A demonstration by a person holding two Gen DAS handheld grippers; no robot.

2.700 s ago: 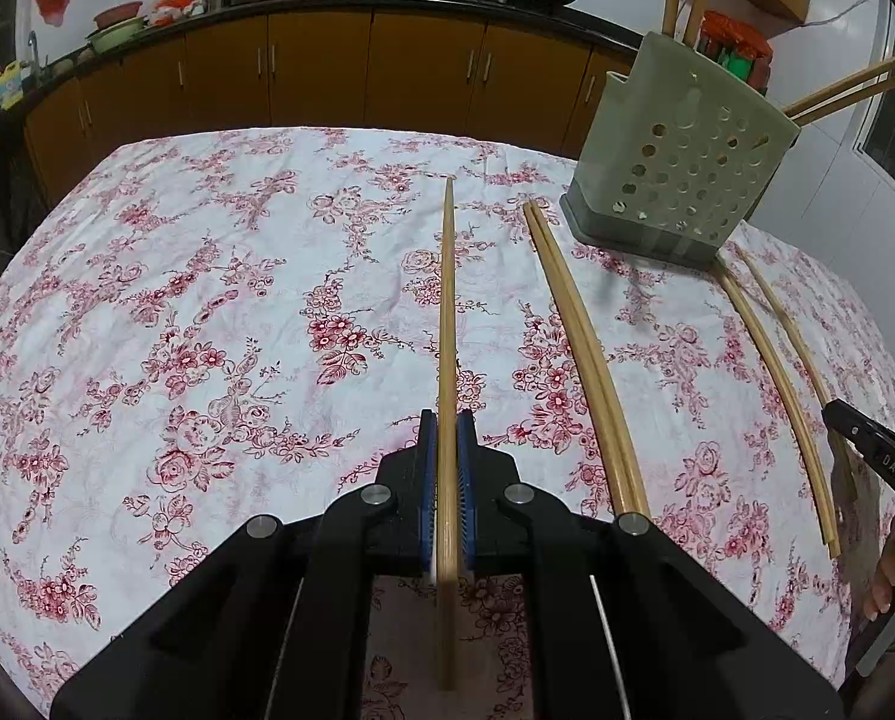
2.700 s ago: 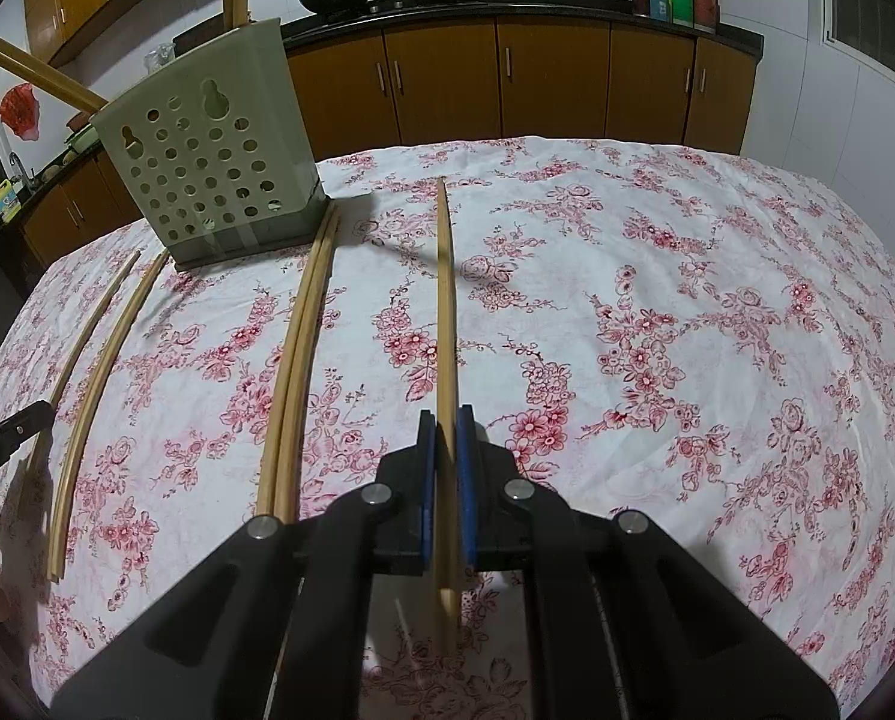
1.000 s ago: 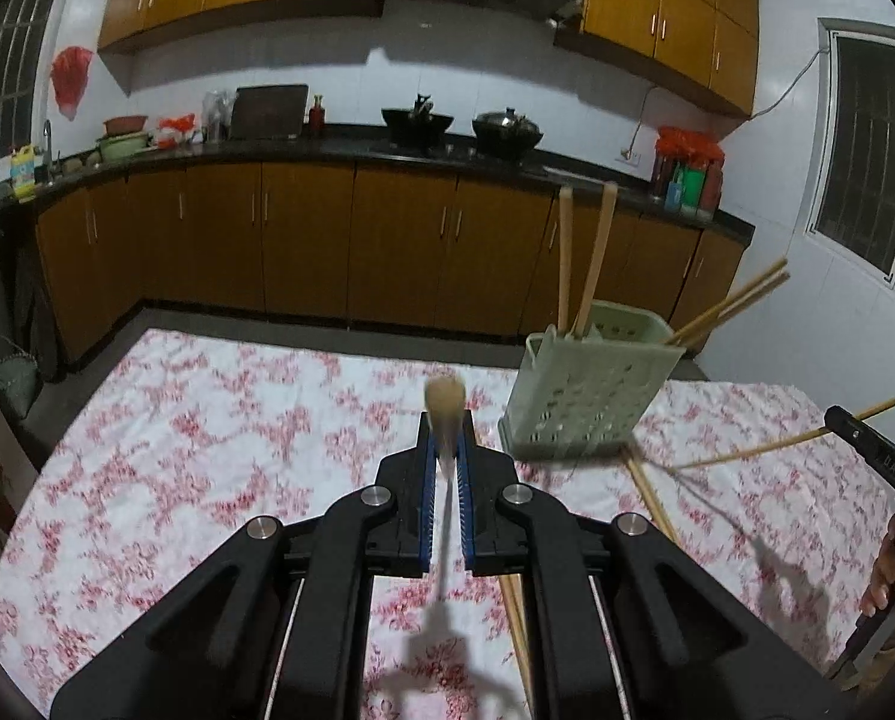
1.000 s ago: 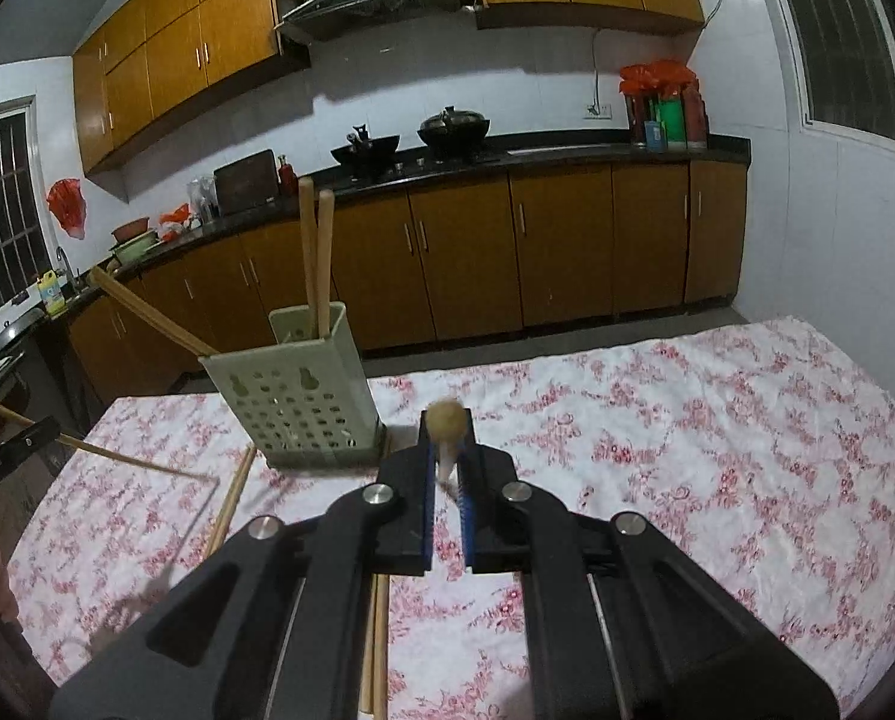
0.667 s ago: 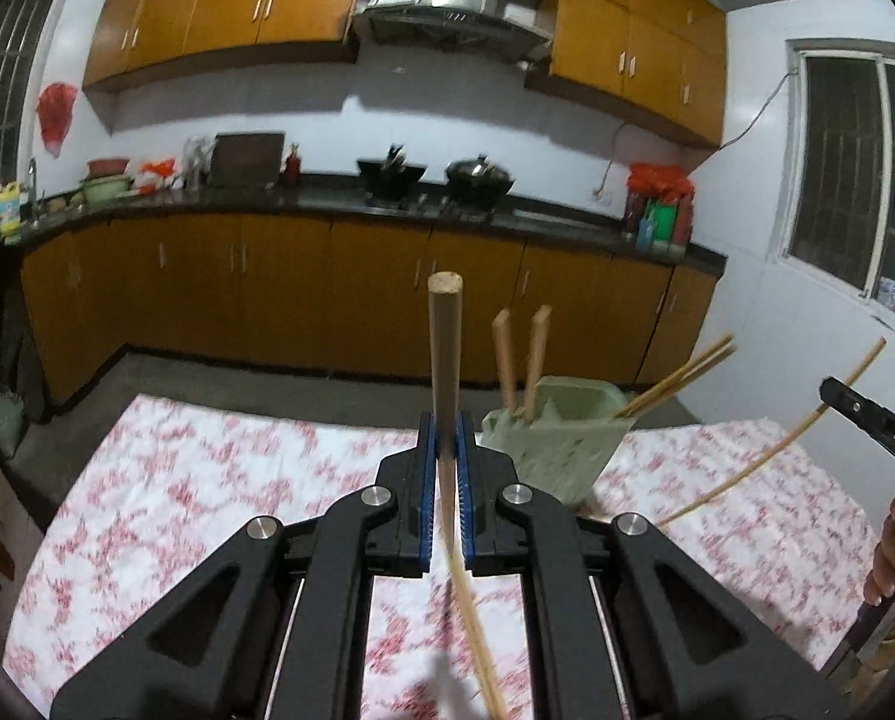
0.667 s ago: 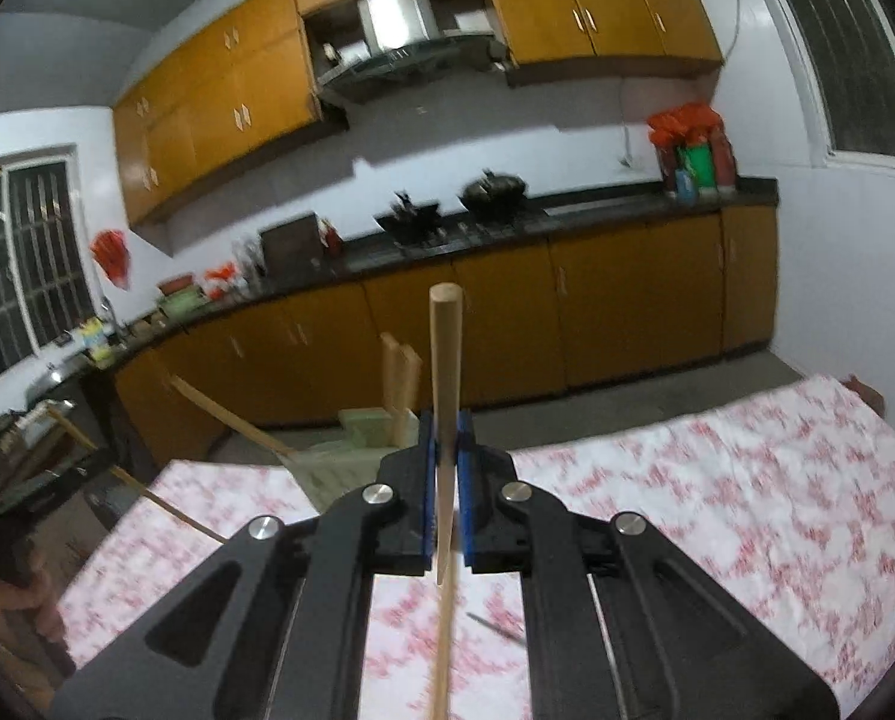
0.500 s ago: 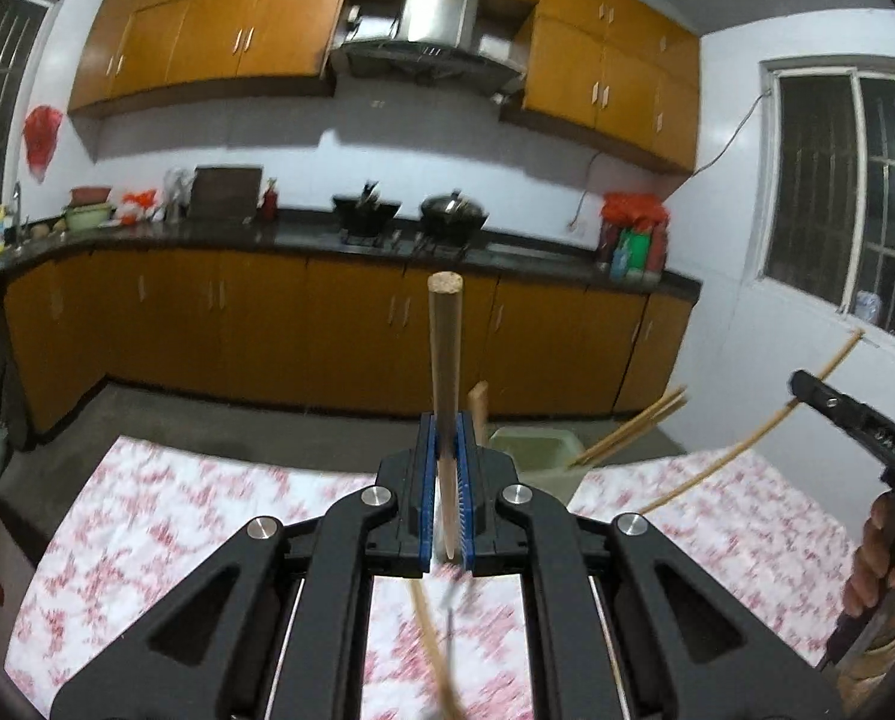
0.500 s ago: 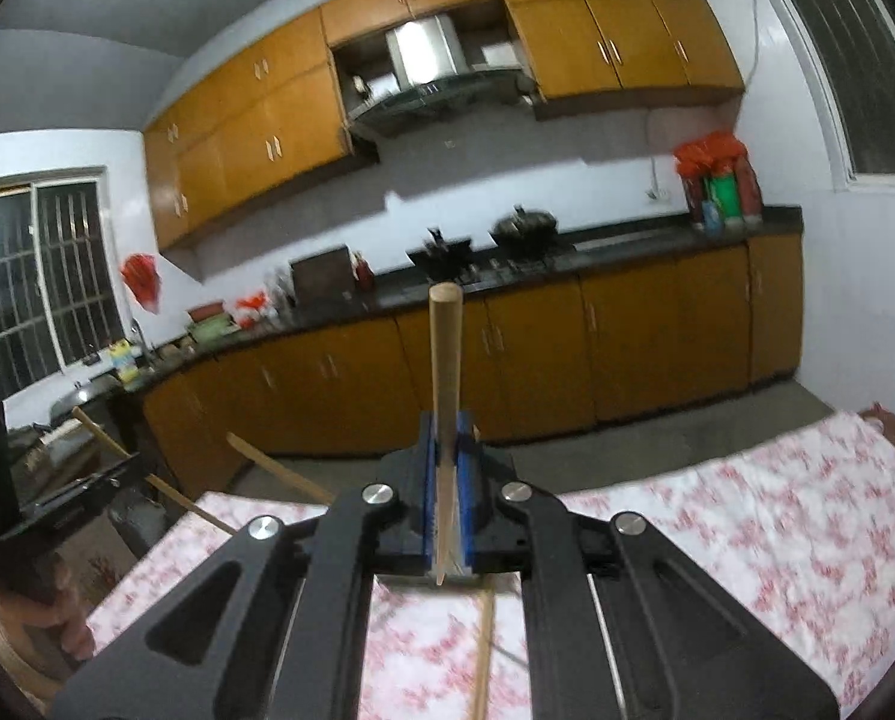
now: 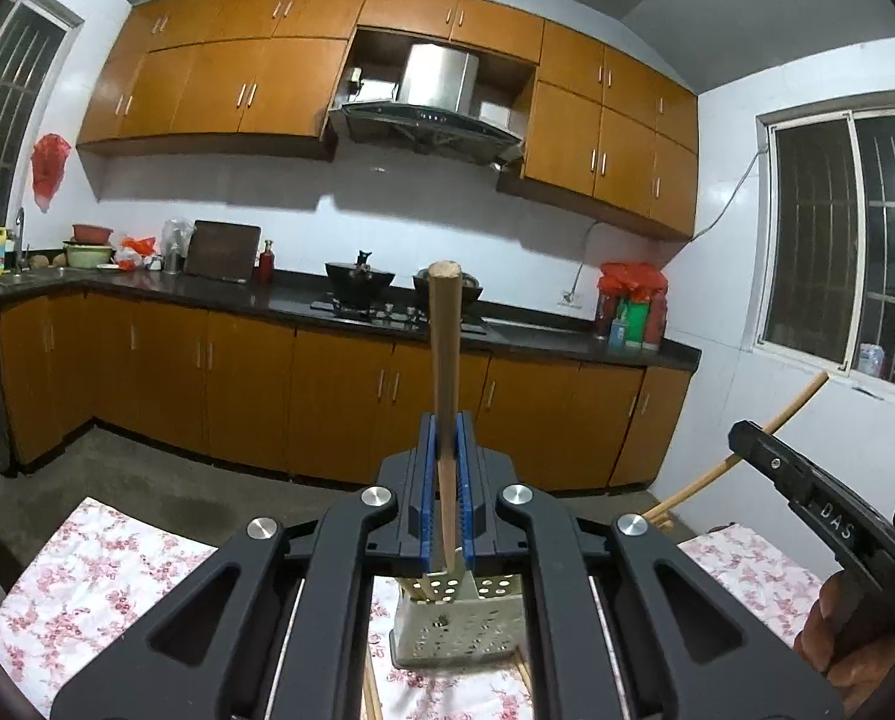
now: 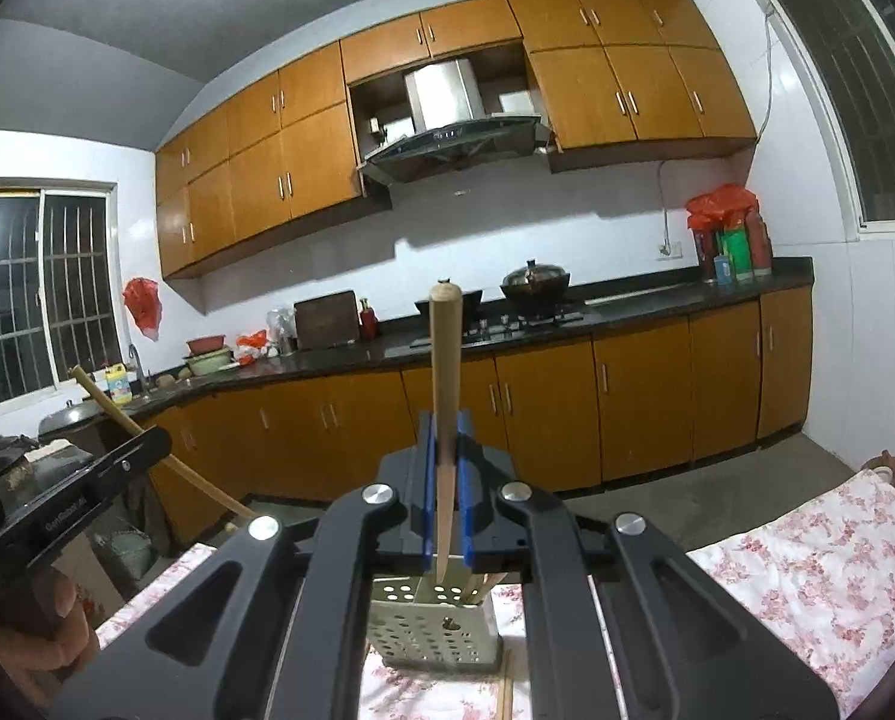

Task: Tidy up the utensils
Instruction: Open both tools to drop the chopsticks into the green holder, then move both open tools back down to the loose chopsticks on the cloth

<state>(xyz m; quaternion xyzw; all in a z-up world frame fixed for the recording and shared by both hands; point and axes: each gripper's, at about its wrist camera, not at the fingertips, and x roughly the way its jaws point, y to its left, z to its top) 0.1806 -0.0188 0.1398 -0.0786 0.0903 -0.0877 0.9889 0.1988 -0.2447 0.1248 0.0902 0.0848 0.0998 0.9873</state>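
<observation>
The left tool [image 9: 445,492] is pinched on a long tan wooden chopstick [image 9: 444,360], now stood upright between the blue pads; the right tool [image 10: 445,492] is likewise clamped on a second tan wooden chopstick [image 10: 444,384], its tapered tip pointing down. A few seconds ago both sticks lay flat on the table; each has since been lifted and swung to vertical — and both tools have travelled to sit above the pale green perforated plastic utensil holder [image 9: 456,630], which stands directly beneath the jaws in each wrist view [image 10: 432,624]. Judged from this, the step in hand is the drop into the holder; neither stick appears released yet, though the lower end of the left one is hidden behind the tool. Other chopsticks already lean in the holder, and more lie on the red-and-white floral tablecloth [image 9: 105,564] beside its base.

Legible writing: "DAS" on the black side arm [image 9: 831,525] of the right tool seen from the left view — and, less clearly, what reads as "GenRobot.ai" on the left tool's arm [image 10: 66,513].
</observation>
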